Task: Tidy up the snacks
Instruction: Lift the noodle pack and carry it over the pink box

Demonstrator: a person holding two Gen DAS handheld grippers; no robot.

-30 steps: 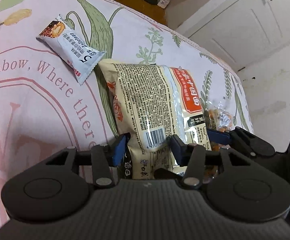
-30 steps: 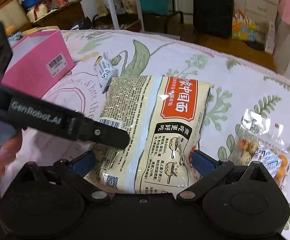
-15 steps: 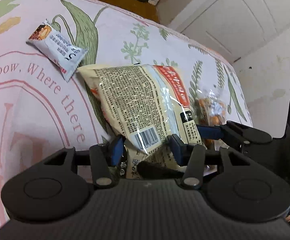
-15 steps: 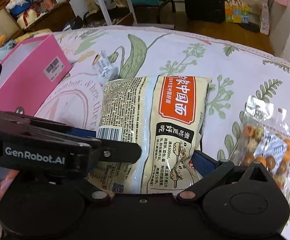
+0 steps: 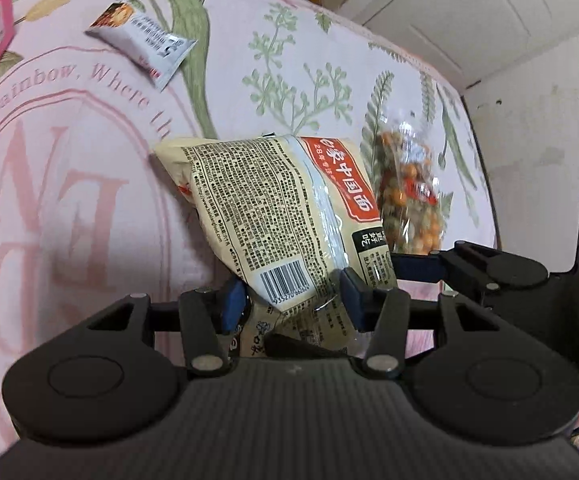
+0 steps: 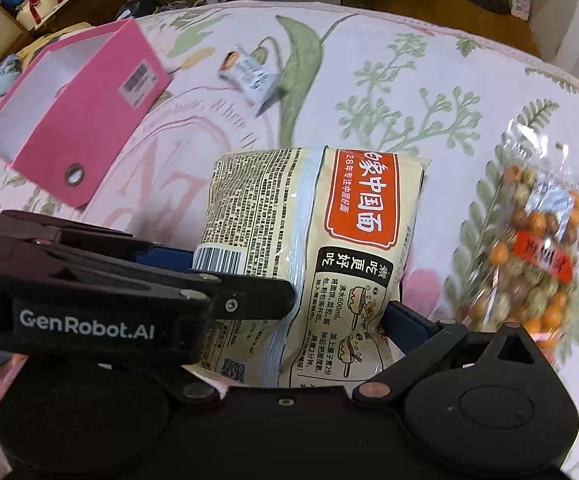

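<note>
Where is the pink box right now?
In the right wrist view the pink box sits upper left on the bedspread, left of the small snack bar.

Each wrist camera looks forward along its own gripper fingers, close above the floral pink bedspread (image 5: 89,184). Both views share the cream-and-orange plastic noodle packet (image 5: 285,216) (image 6: 321,248) at near range, seen from opposite sides.

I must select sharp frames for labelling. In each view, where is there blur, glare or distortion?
Left wrist view: the noodle packet is fairly sharp with glare along its seam; the pink lettering on the bedsheet is smeared. Right wrist view: the nut bag and small snack bar are motion-blurred; the packet's text is readable. Both views: fisheye curving at the edges.
</note>
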